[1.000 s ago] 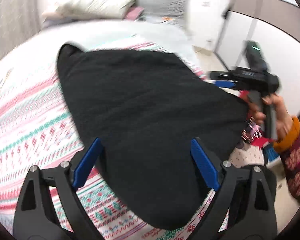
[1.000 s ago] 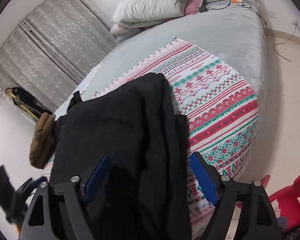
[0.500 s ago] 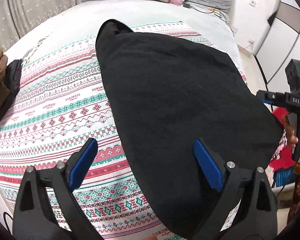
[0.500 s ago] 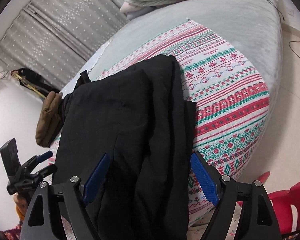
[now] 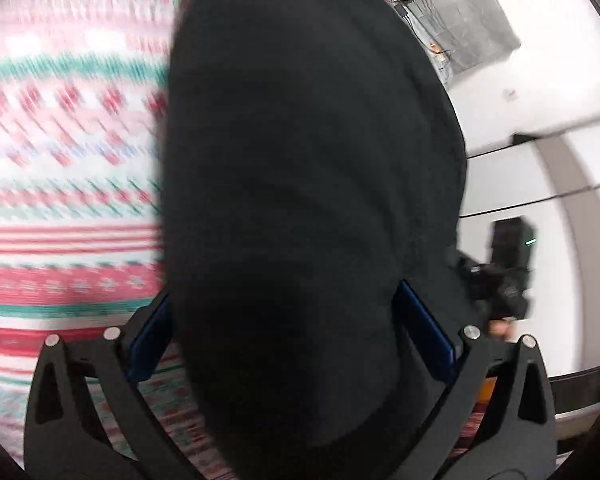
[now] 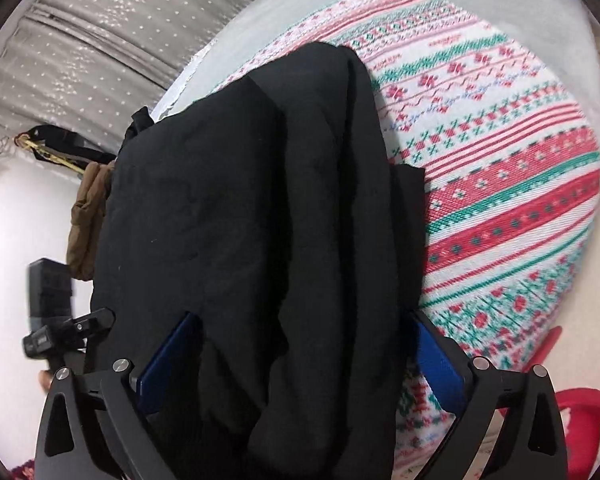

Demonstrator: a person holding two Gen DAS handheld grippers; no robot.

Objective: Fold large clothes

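Note:
A large black garment (image 5: 300, 160) lies folded on a bed's red, green and white patterned blanket (image 5: 60, 140). In the left wrist view my left gripper (image 5: 288, 336) is open, its blue pads on either side of the garment's near end, which fills the gap. In the right wrist view the garment (image 6: 240, 220) shows layered folds. My right gripper (image 6: 300, 360) is open too, straddling the garment's near edge. Each gripper shows in the other's view, the right one (image 5: 500, 280) and the left one (image 6: 60, 320).
A brown garment (image 6: 86, 220) and another dark item lie at the bed's far side by a grey curtain (image 6: 80, 40). Pillows and a grey headboard (image 5: 468, 20) are at the head. A red chair (image 6: 580, 420) stands beside the bed.
Both grippers have moved in close over the garment's near end, so the cloth now lies between the open fingers. The left view is blurred with motion.

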